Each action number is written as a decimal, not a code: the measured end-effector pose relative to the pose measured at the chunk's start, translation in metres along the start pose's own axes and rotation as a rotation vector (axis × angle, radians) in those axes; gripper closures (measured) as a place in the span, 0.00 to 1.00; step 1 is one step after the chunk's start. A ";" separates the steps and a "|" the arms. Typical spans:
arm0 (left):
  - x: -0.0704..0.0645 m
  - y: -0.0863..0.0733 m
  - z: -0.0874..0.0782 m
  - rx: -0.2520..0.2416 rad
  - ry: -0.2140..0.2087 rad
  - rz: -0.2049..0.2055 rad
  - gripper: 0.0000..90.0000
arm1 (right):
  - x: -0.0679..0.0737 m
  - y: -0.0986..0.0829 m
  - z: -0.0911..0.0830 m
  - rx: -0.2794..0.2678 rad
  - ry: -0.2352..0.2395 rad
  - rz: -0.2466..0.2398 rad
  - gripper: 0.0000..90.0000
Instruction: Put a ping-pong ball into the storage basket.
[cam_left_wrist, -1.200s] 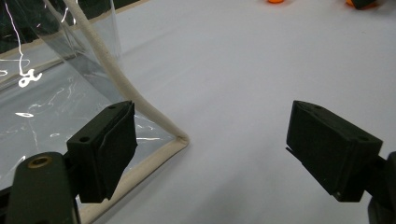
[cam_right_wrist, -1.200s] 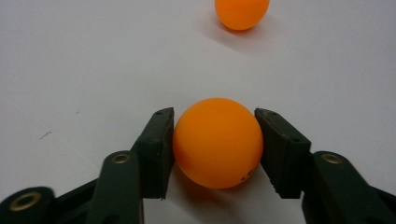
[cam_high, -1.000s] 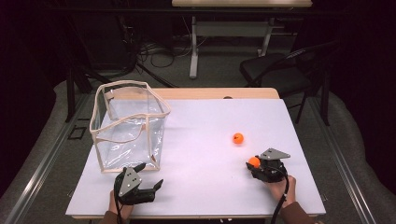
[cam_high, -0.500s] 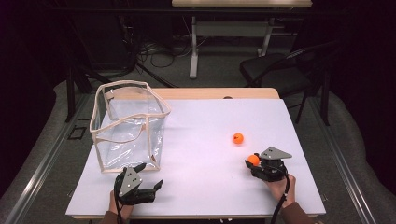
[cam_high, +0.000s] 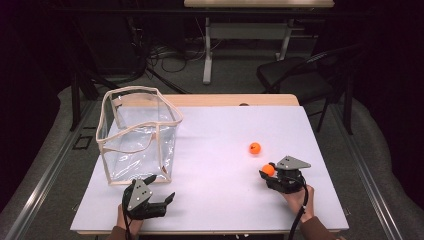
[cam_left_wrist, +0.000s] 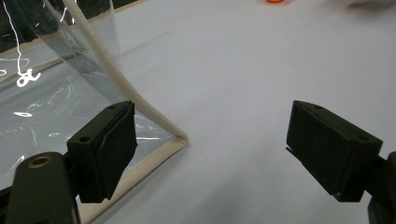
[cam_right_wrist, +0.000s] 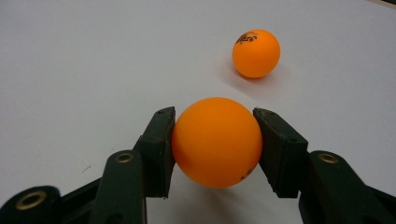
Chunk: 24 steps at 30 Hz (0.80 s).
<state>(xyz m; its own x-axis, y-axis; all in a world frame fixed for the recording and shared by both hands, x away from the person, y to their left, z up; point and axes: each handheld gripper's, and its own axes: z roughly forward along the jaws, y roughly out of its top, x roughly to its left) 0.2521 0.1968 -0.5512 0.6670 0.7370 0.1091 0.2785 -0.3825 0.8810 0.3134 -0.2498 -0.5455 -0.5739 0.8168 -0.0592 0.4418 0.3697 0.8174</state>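
Your right gripper (cam_right_wrist: 216, 140) is clenched on an orange ball (cam_right_wrist: 216, 141), one pad on each flank at about its widest line, low over the table (cam_high: 215, 150).

Risk 1: the ball is smooth and round and only two small pad faces touch it. If you tilt or jerk the wrist on the lift, I judge it may squirt out forward from between the fingers.

Risk 2: a second ball (cam_right_wrist: 256, 52) sits ahead of the fingertips, slightly to their right, apart from the held one. Push forward before lifting and you would likely knock it rolling.

Risk 3: the clear bag (cam_high: 138, 134) has soft walls. A ball dropped against its rim could bounce out.

Your left gripper (cam_left_wrist: 229, 154) is released, jaws wide, nothing between them. The bag's bottom corner (cam_left_wrist: 180, 139) lies just ahead of its left finger (cam_left_wrist: 105, 149).

Surface: plain white, matte, flat, so nothing would stop a rolling ball.

Room: dark, a black chair (cam_high: 300, 75) and floor cables (cam_high: 160, 55) beyond the far edge.
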 end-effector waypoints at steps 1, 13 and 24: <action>0.000 0.000 0.000 0.000 0.000 0.000 0.18 | 0.000 0.000 0.000 0.000 0.000 0.000 0.56; 0.000 0.000 0.000 0.000 -0.002 0.001 0.18 | 0.004 0.007 0.004 -0.015 0.036 -0.014 0.56; 0.000 0.000 0.000 0.000 -0.001 -0.001 0.18 | 0.008 0.014 0.009 -0.020 0.056 -0.029 0.56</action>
<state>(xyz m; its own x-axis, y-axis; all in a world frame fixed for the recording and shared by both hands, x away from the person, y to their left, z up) 0.2520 0.1967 -0.5512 0.6671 0.7371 0.1078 0.2793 -0.3817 0.8811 0.3211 -0.2338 -0.5402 -0.6244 0.7795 -0.0512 0.4108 0.3834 0.8272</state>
